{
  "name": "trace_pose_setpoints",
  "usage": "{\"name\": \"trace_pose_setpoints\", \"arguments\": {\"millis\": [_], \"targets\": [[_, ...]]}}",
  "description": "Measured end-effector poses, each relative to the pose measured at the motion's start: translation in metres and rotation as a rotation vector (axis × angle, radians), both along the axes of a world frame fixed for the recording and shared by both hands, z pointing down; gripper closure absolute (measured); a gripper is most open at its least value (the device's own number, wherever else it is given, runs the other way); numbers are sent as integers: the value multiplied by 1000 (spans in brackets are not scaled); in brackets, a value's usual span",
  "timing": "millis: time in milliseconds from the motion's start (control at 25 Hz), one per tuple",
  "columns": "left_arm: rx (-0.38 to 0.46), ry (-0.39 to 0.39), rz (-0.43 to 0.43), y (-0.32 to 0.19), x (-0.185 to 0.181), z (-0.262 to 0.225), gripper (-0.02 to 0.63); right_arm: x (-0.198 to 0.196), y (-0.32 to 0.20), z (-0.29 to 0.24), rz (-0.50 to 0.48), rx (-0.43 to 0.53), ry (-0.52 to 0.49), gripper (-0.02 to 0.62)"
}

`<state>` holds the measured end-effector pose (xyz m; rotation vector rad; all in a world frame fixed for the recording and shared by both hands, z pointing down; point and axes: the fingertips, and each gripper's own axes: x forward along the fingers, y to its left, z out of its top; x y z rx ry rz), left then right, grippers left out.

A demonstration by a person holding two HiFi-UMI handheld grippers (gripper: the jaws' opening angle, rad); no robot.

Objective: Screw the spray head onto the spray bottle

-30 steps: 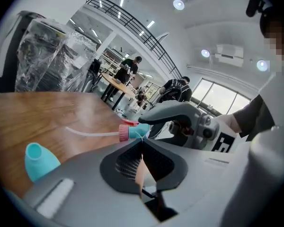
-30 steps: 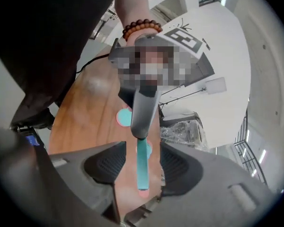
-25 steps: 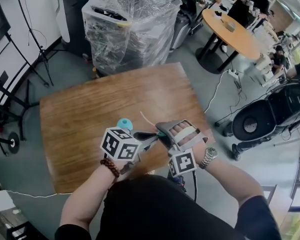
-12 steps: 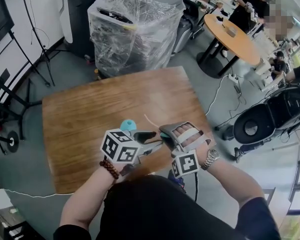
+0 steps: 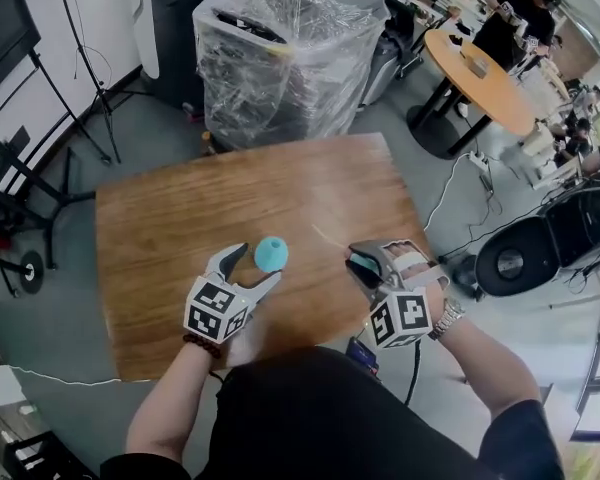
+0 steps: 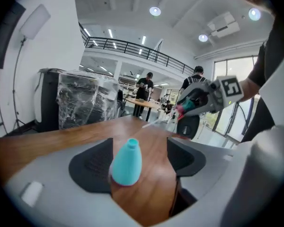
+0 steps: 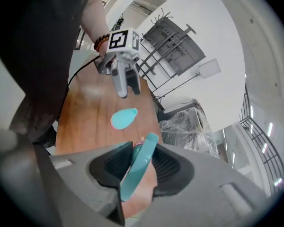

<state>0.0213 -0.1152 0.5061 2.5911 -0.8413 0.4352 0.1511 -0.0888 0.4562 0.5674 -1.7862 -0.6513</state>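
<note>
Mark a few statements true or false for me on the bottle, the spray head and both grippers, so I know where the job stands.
1. The teal spray bottle stands upright on the wooden table. True.
2. The left gripper is clamped on the spray bottle. False: its fingers are spread and have just been opening, so nothing is gripped.
3. The right gripper holds the spray head between its fingers. True; those fingers have just closed in on it.
4. The spray head is already screwed onto the spray bottle. False: the bottle's neck is bare, and the head is off to the side in the right gripper.
</note>
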Motion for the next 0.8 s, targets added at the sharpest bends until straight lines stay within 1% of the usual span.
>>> {"name": "trace_pose_setpoints", "arguments": {"millis": [80, 160, 280, 400, 600, 760, 800], "targets": [[17, -79, -11, -8, -3, 29, 199, 0, -2, -4, 18, -11, -17, 477], [39, -153, 4, -12, 2, 55, 159, 0, -3, -9, 31, -19, -31, 477], [67, -245, 40, -16, 11, 88, 137, -2, -1, -18, 47, -26, -51, 477], [77, -292, 63, -20, 20, 110, 126, -8, 3, -30, 67, -39, -76, 477], [82, -351, 84, -28, 28, 132, 124, -16, 13, -43, 80, -75, -126, 477], [78, -381, 96, -31, 28, 143, 134, -24, 19, -53, 74, -96, -159, 477], [75, -386, 99, -31, 28, 145, 146, -26, 20, -54, 71, -99, -164, 477]]}}
